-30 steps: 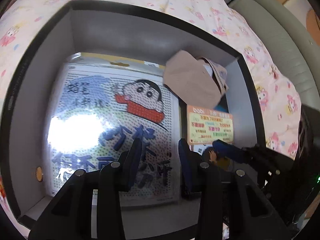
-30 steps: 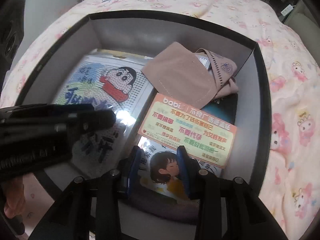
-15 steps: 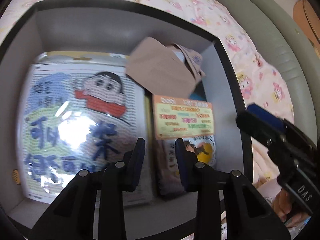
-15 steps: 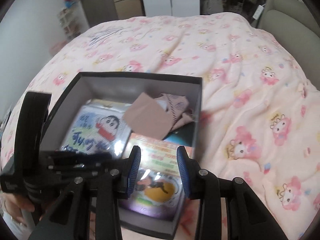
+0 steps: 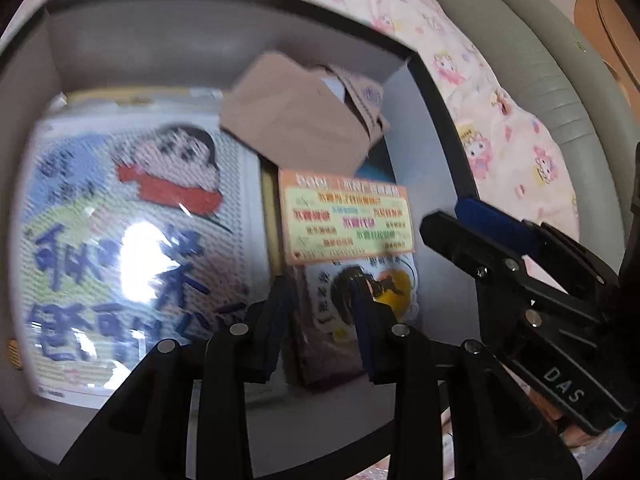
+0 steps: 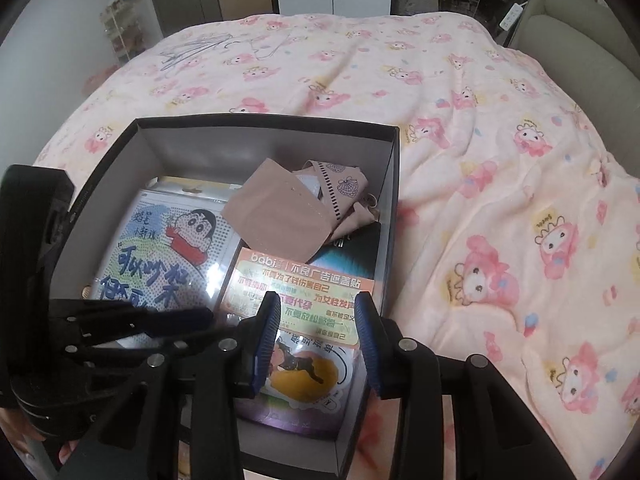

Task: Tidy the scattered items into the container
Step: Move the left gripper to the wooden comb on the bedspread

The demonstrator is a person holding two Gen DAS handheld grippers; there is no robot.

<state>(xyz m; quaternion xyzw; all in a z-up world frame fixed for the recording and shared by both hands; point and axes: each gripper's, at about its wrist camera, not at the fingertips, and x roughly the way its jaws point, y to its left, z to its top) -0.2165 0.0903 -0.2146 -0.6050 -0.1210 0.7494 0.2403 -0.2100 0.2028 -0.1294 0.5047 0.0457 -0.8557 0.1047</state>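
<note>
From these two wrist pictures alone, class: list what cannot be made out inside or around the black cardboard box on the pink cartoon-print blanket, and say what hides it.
- Dark teal packet: right wrist view, mostly covered by the tan folded cloth and the orange sticker sheet.
- Yellow-edged packet: under the cartoon-boy bead board.
- Bead board lettering: left wrist view, blurred, with glare.
- Black box near corner: behind the right gripper.
- Left gripper fingertips: blurred.
</note>
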